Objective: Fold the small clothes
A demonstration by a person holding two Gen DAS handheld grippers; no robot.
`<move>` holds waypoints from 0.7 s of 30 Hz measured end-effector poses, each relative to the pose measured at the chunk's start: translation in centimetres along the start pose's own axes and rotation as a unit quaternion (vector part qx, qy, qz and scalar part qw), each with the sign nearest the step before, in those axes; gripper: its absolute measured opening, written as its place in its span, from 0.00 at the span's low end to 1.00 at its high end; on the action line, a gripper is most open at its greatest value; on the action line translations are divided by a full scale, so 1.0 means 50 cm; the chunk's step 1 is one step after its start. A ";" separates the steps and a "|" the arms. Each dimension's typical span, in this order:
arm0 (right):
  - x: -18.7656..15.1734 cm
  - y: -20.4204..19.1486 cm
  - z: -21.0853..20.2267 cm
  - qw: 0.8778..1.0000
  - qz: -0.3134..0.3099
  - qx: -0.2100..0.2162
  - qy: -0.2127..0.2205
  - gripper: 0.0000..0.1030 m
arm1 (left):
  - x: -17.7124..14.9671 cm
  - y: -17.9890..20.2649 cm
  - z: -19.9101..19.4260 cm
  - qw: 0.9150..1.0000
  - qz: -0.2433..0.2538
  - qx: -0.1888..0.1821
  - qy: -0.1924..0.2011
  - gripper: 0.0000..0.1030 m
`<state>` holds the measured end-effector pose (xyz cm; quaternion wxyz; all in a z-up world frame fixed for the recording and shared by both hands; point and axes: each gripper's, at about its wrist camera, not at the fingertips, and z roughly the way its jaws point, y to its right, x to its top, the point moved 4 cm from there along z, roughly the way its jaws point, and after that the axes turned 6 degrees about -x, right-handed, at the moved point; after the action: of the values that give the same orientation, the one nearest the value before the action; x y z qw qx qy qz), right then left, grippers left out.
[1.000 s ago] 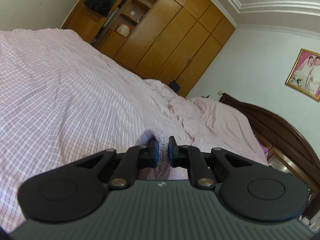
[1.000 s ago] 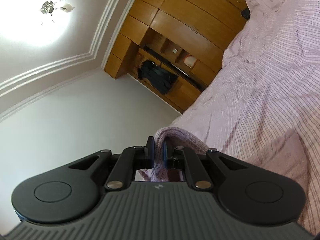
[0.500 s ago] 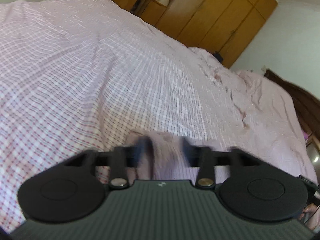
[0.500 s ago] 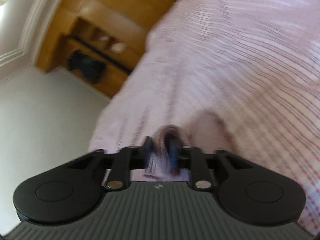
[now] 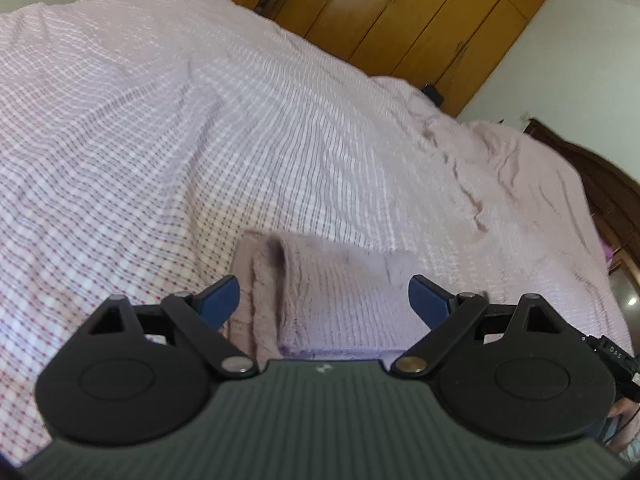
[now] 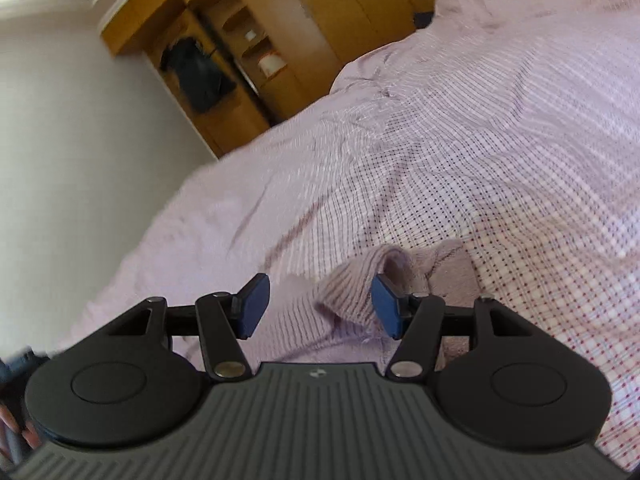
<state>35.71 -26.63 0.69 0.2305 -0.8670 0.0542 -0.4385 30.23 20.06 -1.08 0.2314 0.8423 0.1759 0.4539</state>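
Lilac knit garment [image 5: 336, 300] lies free between both opening hand-held grippers [image 5: 324, 296] [image 6: 318, 304]; no legible writing.

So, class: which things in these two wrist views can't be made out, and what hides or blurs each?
- Knit garment, left wrist view: near edge hidden behind the left claw body.
- Same garment, right wrist view: lower part hidden behind the right claw.
- Wardrobe shelf items, right wrist view: blurred, too small.

The knit garment [image 5: 320, 296] [image 6: 352, 292] is pale lilac, ribbed and fuzzy — folded into a small thick bundle, lying flat on the checked bedsheet [image 5: 180, 140] [image 6: 520, 160]; one edge curls up in a loose roll.
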 end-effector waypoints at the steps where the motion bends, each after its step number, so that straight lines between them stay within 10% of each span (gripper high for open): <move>1: -0.002 0.003 0.008 1.000 0.005 0.000 -0.014 0.62 | -0.002 0.003 0.007 1.000 0.007 -0.004 0.000 0.89; 6: -0.003 0.007 0.020 0.999 0.020 0.006 -0.045 0.62 | -0.013 0.010 0.060 0.998 0.035 -0.002 -0.048 0.56; 14: -0.008 0.020 0.057 0.996 0.059 0.016 -0.057 0.60 | -0.017 0.021 0.099 0.997 0.046 0.007 -0.068 0.52; 16: -0.003 0.017 0.065 0.996 0.051 0.018 -0.075 0.19 | -0.002 0.031 0.119 0.994 0.059 0.022 -0.093 0.16; 17: 0.001 0.017 0.071 0.995 0.050 0.013 -0.080 0.04 | 0.008 0.030 0.125 0.992 0.058 0.028 -0.104 0.15; 21: 0.031 0.030 0.088 0.994 0.085 0.043 -0.058 0.04 | 0.071 0.016 0.152 0.994 0.007 -0.010 -0.104 0.13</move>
<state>40.29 -26.88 -1.07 0.3066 -0.8725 0.0956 -0.3683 38.60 19.44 -1.87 0.2540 0.8839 0.1399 0.3669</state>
